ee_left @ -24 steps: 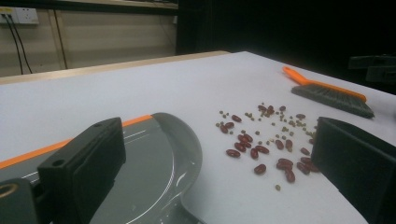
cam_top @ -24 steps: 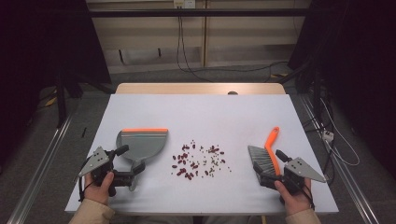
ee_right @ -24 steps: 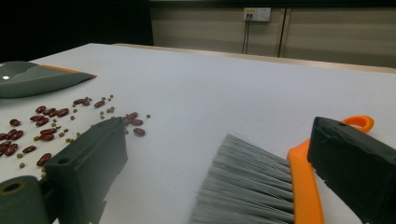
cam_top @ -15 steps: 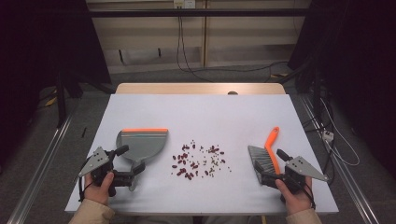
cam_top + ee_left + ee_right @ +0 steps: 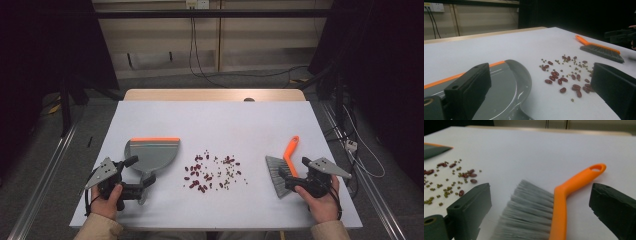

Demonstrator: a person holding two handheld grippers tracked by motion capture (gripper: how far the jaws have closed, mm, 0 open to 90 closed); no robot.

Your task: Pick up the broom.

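A grey dustpan (image 5: 150, 151) with an orange front edge lies on the white table (image 5: 220, 125) at the left. My left gripper (image 5: 141, 170) is open at its near end, one jaw on each side of the pan's handle and not pressing on it. Red beans and small green ones (image 5: 212, 172) lie scattered in the middle. At the right lies a brush (image 5: 280, 170) with grey bristles and an orange handle. My right gripper (image 5: 296, 172) is open around it. In the right gripper view the brush (image 5: 560, 202) lies between the jaws with gaps on both sides.
In the left gripper view the dustpan (image 5: 501, 85) is low between the jaws, the beans (image 5: 564, 75) to its right, and the brush (image 5: 599, 48) beyond them. The table's far edge is a wooden strip (image 5: 215, 95). Cables hang on the wall behind.
My right hand has edged slightly forward along the brush. The left hand, dustpan and beans have stayed where they were.
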